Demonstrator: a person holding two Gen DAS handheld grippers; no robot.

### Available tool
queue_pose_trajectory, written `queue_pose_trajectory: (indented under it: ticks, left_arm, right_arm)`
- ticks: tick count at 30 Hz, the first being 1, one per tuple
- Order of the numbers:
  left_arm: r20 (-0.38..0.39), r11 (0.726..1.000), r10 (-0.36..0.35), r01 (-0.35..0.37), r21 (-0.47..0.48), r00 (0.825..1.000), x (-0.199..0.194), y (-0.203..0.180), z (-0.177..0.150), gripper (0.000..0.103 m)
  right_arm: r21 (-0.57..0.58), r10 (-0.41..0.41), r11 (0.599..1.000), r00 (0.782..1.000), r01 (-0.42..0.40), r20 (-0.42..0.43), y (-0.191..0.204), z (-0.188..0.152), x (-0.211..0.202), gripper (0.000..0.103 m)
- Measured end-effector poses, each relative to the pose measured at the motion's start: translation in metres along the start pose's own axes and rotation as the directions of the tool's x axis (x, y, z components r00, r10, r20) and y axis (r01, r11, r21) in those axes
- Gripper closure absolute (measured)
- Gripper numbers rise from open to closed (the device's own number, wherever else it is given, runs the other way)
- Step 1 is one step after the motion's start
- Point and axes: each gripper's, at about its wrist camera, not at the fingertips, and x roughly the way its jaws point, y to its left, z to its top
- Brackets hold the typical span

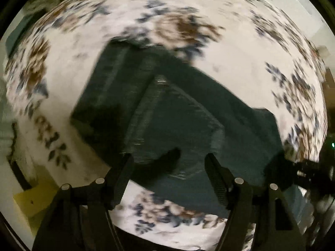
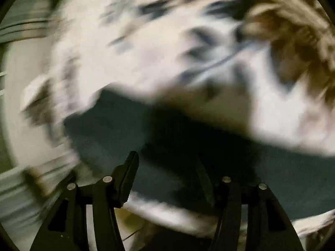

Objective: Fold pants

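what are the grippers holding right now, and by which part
Nothing. Left gripper and right gripper are both open above the dark pants on the floral bedsheet.

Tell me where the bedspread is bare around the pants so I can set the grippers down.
Free: the floral bedspread beyond the dark green pants, and a strip near the left gripper. Crowded: the middle, where folded layers overlap. The right gripper hangs over pants too; its view is blurred.
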Motion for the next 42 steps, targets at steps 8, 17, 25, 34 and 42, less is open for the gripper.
queue_pose_trajectory:
  ticks: [8,17,25,34,42]
  left_arm:
    - [-0.019,0.954,-0.01,0.015,0.3,1.0,0.015,-0.089,-0.03,0.035]
    - [-0.139,0.889,-0.033,0.093,0.448,0.99,0.072,-0.179,-0.068,0.026]
    - [-0.153,0.894,-0.006,0.074,0.443,0.988,0.105,-0.189,-0.067,0.0]
    - [-0.145,0.909,0.044,0.021,0.417,0.988,0.108,-0.192,-0.069,0.0]
    - [-0.123,0.913,0.061,-0.005,0.409,0.991,0.109,-0.199,-0.074,0.0]
  right_arm:
    - [0.277,0.187,0.915,0.916,-0.294,0.356,-0.103,-0.07,-0.087,0.03]
    - [0.603,-0.054,0.677,0.789,-0.421,0.612,-0.319,-0.241,-0.129,0.024]
    - [0.479,-0.025,0.548,0.559,-0.686,0.829,-0.458,-0.26,-0.127,0.024]
    - [0.275,0.055,0.433,0.329,-0.859,0.943,-0.492,-0.254,-0.125,0.076]
    - [0.176,0.159,0.503,0.291,-0.846,0.943,-0.501,-0.239,-0.143,0.082]
